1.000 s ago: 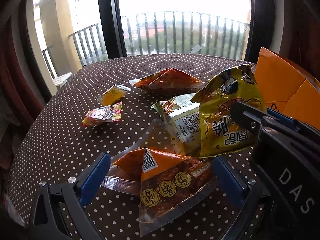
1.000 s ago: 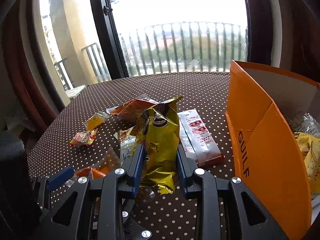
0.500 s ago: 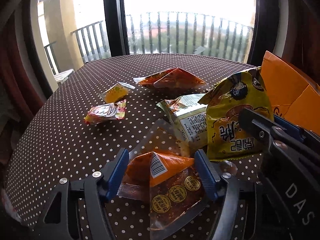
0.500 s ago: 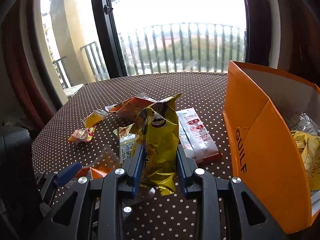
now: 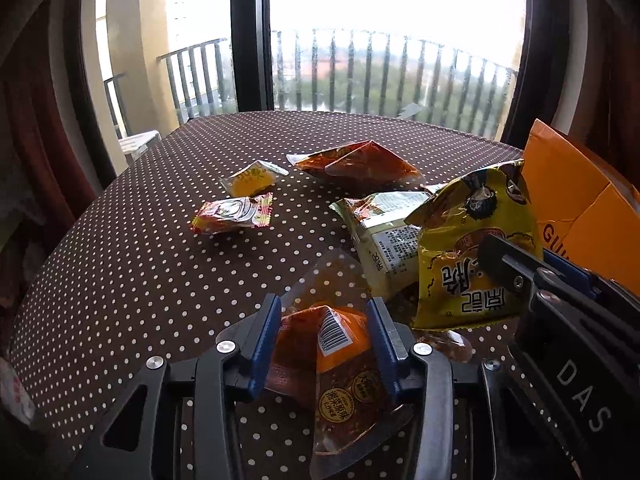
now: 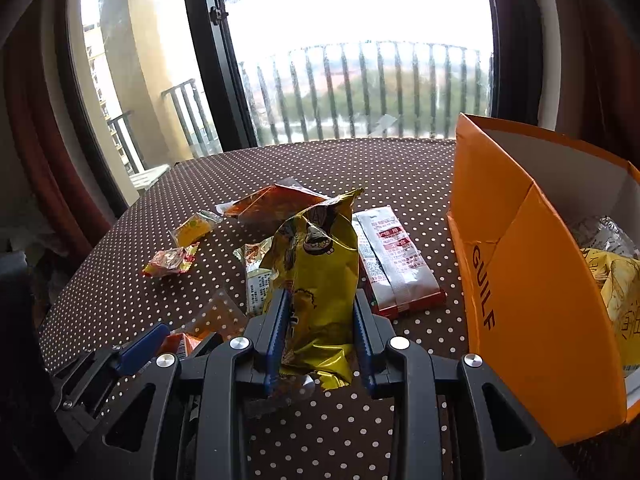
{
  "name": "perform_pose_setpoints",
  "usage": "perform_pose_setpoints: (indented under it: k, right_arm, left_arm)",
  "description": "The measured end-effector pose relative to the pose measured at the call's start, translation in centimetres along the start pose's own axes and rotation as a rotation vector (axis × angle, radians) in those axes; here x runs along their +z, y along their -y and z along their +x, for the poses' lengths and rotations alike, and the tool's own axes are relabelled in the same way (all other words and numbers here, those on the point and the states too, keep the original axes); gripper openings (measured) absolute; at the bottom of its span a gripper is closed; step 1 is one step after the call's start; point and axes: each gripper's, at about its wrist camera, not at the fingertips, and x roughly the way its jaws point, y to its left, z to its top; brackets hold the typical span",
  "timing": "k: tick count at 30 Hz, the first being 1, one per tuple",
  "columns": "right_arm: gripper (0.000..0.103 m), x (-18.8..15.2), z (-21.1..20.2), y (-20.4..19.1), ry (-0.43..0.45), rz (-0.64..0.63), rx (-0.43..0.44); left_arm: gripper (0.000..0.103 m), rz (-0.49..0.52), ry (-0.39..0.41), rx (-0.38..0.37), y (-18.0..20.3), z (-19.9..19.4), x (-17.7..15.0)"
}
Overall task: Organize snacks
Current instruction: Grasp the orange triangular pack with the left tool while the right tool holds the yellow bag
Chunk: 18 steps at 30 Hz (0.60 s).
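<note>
Right claw (image 6: 320,336) clenched on upright crinkled yellow foil snack bag (image 6: 320,276); open orange cardboard box (image 6: 532,280) just right, at table (image 6: 400,168) right edge. Left claw (image 5: 326,340) clamped around orange triangular plastic snack packet (image 5: 340,356).

Right tongs (image 6: 320,336) clamping yellow bag (image 6: 320,280), orange box (image 6: 532,280) beside
</note>
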Motion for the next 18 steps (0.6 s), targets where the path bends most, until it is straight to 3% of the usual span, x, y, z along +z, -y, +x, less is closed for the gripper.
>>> perform_pose_setpoints:
  k: [1, 2, 4, 18]
  right_arm:
    - [0.034, -0.1, -0.1, 0.0, -0.001, -0.001, 0.000]
    - [0.034, -0.1, -0.1, 0.0, -0.001, -0.001, 0.000]
    - [0.034, -0.1, -0.1, -0.1, -0.002, -0.002, 0.003]
    - [0.033, -1.3, -1.4, -0.3, -0.004, -0.007, 0.008]
  left_arm:
    - [0.055, -0.005, -0.003, -0.003, -0.1, -0.1, -0.1]
    - [0.076, -0.019, -0.016, -0.010, -0.2, -0.1, -0.1]
    - [0.090, -0.050, -0.018, -0.021, -0.5, -0.5, -0.2]
    - [0.095, -0.061, 0.021, 0.085, -1.1, -2.8, -1.2]
